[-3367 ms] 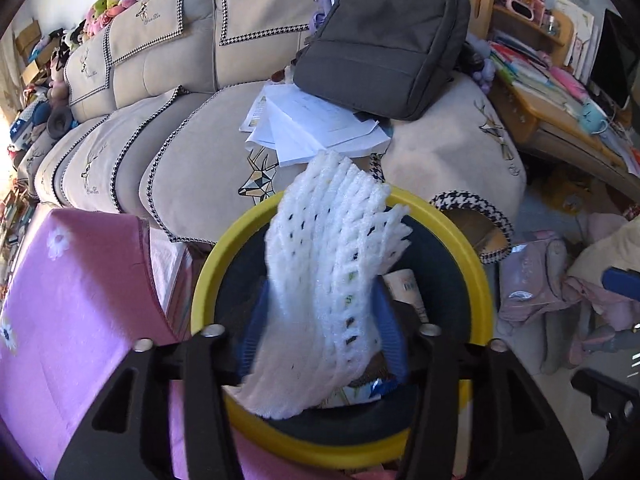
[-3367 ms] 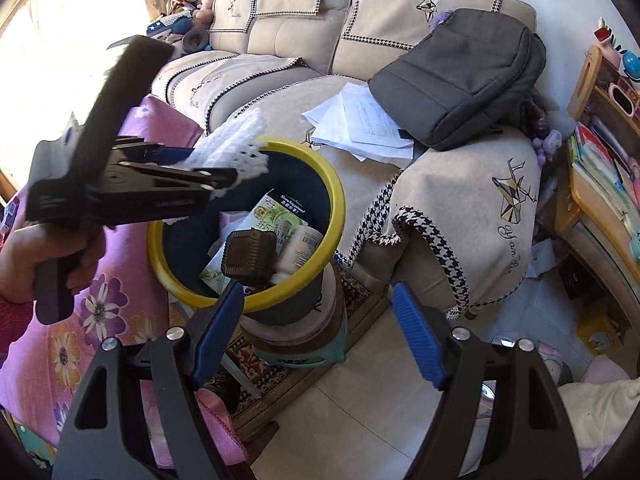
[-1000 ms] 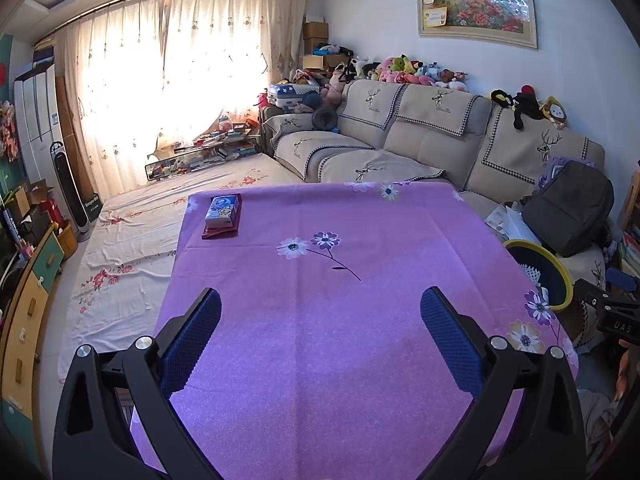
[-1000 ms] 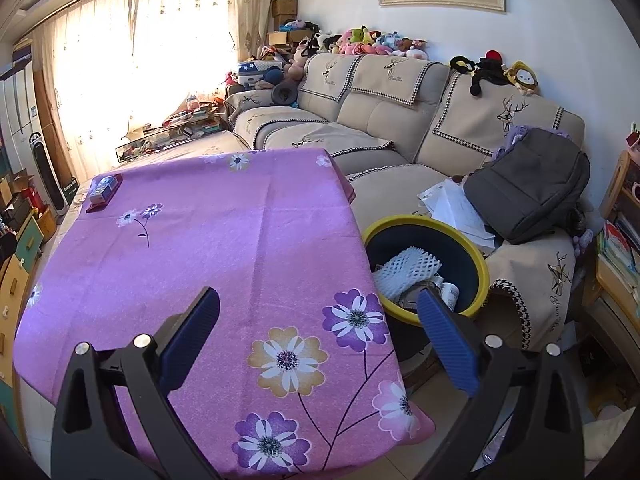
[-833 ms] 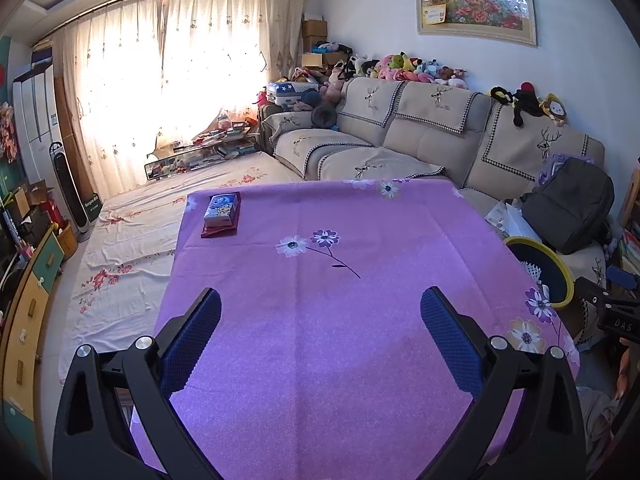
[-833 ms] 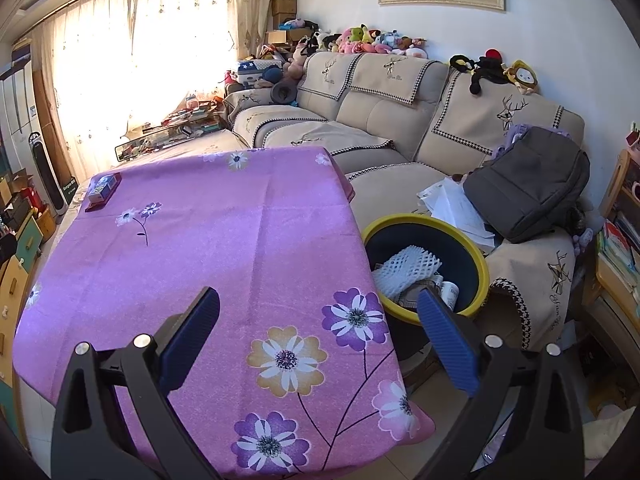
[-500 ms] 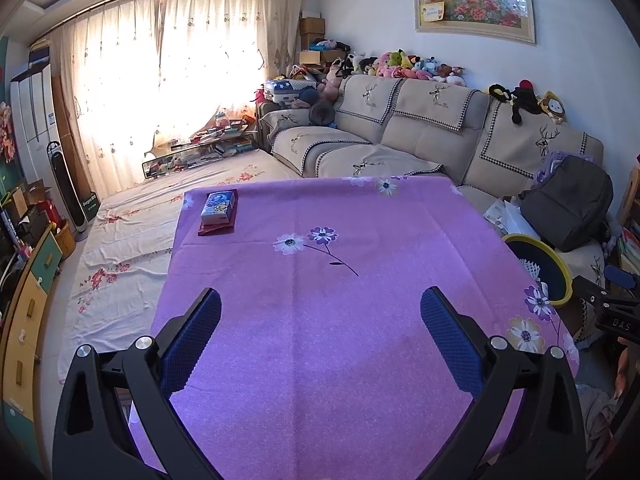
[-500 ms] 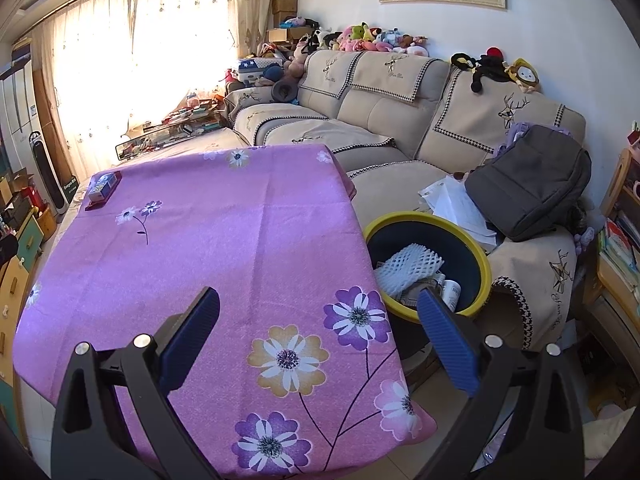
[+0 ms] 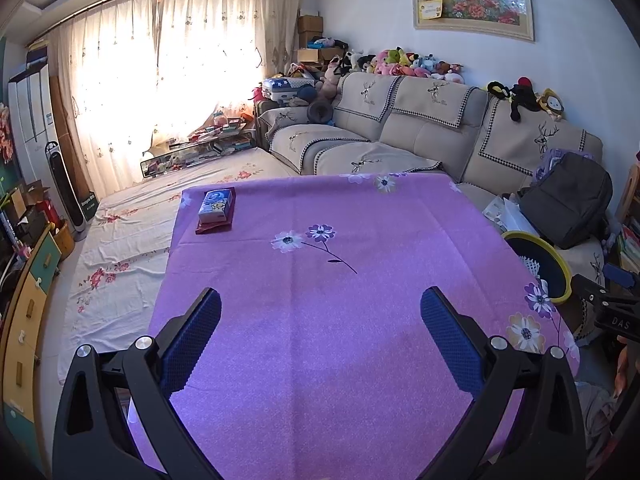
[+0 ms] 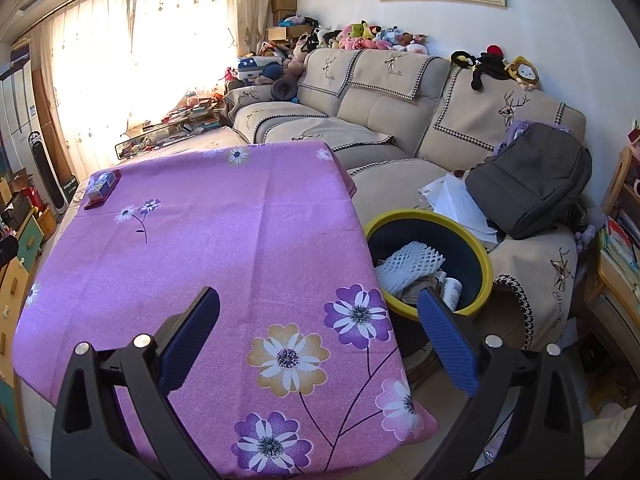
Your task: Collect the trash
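A dark bin with a yellow rim (image 10: 478, 254) stands on the floor to the right of the table, also in the left wrist view (image 9: 562, 276). Inside it lie a white foam net (image 10: 412, 262) and other trash. My left gripper (image 9: 320, 336) is open and empty above the near part of the purple flowered tablecloth (image 9: 320, 280). My right gripper (image 10: 318, 334) is open and empty over the table's near right corner, just left of the bin. Part of the right gripper's body (image 9: 612, 316) shows at the right edge of the left wrist view.
A blue tissue pack on a dark red tray (image 9: 216, 210) sits at the table's far left corner. A beige sofa (image 10: 372, 120) behind the table carries a grey backpack (image 10: 532, 180) and loose papers (image 10: 456, 200). A wooden shelf (image 10: 620, 240) stands at the right.
3.4 s ago my left gripper held the white foam net over the bin; the net now lies in the bin. Both grippers have pulled back behind the table and have stayed nearly still for the last second.
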Action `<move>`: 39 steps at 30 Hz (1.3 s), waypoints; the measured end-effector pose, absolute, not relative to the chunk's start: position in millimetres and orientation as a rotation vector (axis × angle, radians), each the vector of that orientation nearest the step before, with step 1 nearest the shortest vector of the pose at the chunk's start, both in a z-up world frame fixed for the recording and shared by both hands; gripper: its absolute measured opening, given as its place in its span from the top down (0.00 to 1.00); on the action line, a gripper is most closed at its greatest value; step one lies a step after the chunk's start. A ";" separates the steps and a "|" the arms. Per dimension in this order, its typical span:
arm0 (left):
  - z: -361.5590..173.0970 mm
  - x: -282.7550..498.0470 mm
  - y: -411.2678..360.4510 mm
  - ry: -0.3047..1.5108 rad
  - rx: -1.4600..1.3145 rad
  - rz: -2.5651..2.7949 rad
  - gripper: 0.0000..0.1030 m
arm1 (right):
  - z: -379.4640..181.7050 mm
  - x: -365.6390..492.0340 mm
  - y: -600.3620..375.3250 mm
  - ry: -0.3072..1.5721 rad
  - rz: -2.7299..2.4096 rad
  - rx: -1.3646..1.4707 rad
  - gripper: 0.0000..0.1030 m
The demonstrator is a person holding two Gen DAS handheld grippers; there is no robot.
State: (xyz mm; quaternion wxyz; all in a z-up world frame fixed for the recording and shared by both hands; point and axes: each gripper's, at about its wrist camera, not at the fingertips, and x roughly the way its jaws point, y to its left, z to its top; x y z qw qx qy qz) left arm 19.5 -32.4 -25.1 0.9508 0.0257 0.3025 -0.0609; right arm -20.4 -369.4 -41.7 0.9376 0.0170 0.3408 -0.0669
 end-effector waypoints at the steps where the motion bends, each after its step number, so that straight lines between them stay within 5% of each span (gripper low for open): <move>1: -25.6 19.6 -32.7 0.615 0.053 -0.124 0.05 | -41.8 -20.5 -369.6 0.696 -0.136 0.035 0.08; 39: -29.0 22.8 -35.6 0.626 0.056 -0.130 0.05 | -49.0 -17.2 -368.4 0.705 -0.135 0.038 0.08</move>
